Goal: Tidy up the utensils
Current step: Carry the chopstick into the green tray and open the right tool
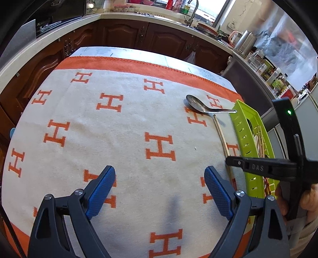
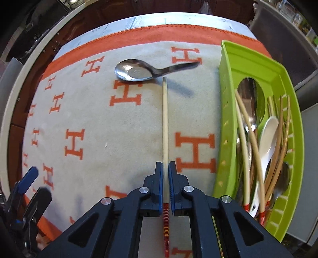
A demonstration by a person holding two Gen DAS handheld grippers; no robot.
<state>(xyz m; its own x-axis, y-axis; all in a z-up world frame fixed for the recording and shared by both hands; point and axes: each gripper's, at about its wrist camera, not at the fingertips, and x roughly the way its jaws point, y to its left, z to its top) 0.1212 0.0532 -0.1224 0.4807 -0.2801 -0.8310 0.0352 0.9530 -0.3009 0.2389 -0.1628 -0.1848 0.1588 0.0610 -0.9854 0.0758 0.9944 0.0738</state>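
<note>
1. Right gripper (image 2: 165, 170) pointed down at the desk, jaws clamped on a single chopstick (image 2: 164, 119); blue pads pressed both sides of the shaft, just above its red-striped end.
2. Chopstick lay along the cloth (image 2: 95, 119) (cream w/ orange H pattern, orange border), plain tip ending just short of the metal spoon (image 2: 137, 71), not touching as far as seen.
3. Spoon sat bowl-up on the cloth, handle pointing toward the green tray (image 2: 228, 119).
4. Tray stood at the cloth's right edge, holding several chopsticks, a white spoon (image 2: 266, 139) & metal spoons, all piled lengthwise.
5. Left gripper (image 1: 159, 186) hovered over bare cloth, jaws wide, nothing btwn them.
6. In left wrist view the right gripper's black body crossed over the tray; a hand (image 1: 310, 198) gripped its handle at the right edge.
7. Kitchen cabinets (image 1: 123, 35) & counter w/ faucet (image 1: 192, 12) behind the desk.
</note>
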